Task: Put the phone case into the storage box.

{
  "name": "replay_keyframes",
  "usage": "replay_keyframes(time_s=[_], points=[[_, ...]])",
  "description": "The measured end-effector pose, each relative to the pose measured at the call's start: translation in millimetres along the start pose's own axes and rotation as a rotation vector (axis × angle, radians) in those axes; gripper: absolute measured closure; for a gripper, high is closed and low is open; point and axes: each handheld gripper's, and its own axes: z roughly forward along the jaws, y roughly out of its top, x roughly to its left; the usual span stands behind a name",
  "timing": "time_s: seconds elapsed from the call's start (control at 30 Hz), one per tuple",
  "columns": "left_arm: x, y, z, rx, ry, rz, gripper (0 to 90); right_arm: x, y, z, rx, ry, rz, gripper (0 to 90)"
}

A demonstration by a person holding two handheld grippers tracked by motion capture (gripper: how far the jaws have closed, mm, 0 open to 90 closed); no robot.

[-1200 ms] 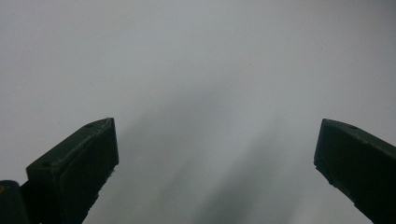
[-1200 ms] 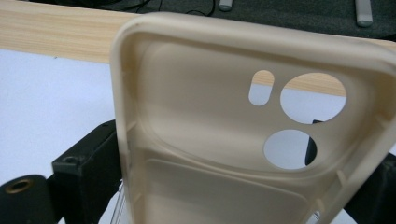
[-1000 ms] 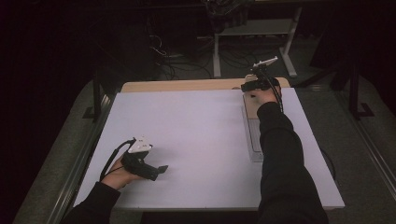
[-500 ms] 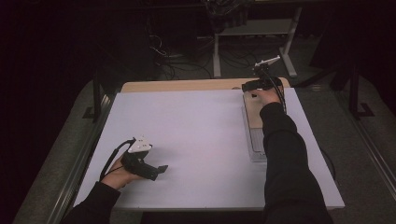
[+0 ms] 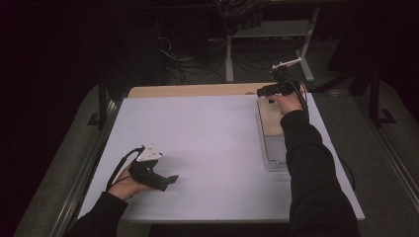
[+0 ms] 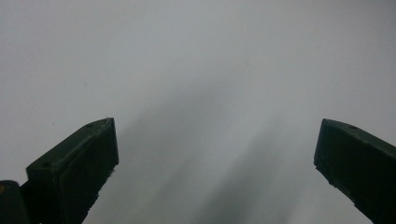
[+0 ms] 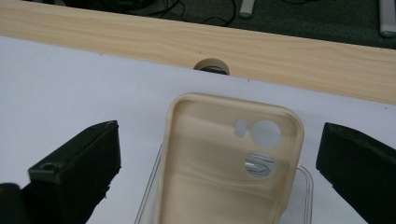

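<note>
In the high view my right gripper [image 5: 264, 91] sits at the upper right of the frame, over the far end of the beige, soft-looking phone case [image 5: 271, 117] that lies open side up in a clear plastic tray [image 5: 274, 153]. The tray lies along the right side of the white worktop [image 5: 207, 143], its far end close to the pale wooden strip [image 5: 192, 90] that runs along the top edge of the sheet.

In the right gripper view my jaws are spread wide, one at the lower left and one at the lower right of the frame, with the phone case [image 7: 229, 163] between them at the bottom centre and touching neither. Its camera cut-out [image 7: 265, 133] shows right of centre, and a round hole [image 7: 211, 66] in the wooden strip [image 7: 280, 56] sits just above the case's top edge.

My left gripper [image 5: 170, 179] rests at the lower left of the high view, well apart from the case. In the left gripper view its jaws are released too, wide apart over bare white worktop [image 6: 196, 70], with nothing between them.
</note>
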Motion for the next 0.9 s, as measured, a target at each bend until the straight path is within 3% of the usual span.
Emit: replay_keyframes(time_s=[0.57, 0.9], points=[[5.0, 1.0, -4.2, -0.022, -0.031, 0.007, 0.0, 1.4, -34.7, -26.4, -0.038, 0.097, -0.054, 0.0], [3.8, 3.6, -2.8, -0.012, -0.057, 0.025, 0.0, 7.2, -55.5, -43.1, -0.061, 0.161, -0.133, 0.0]])
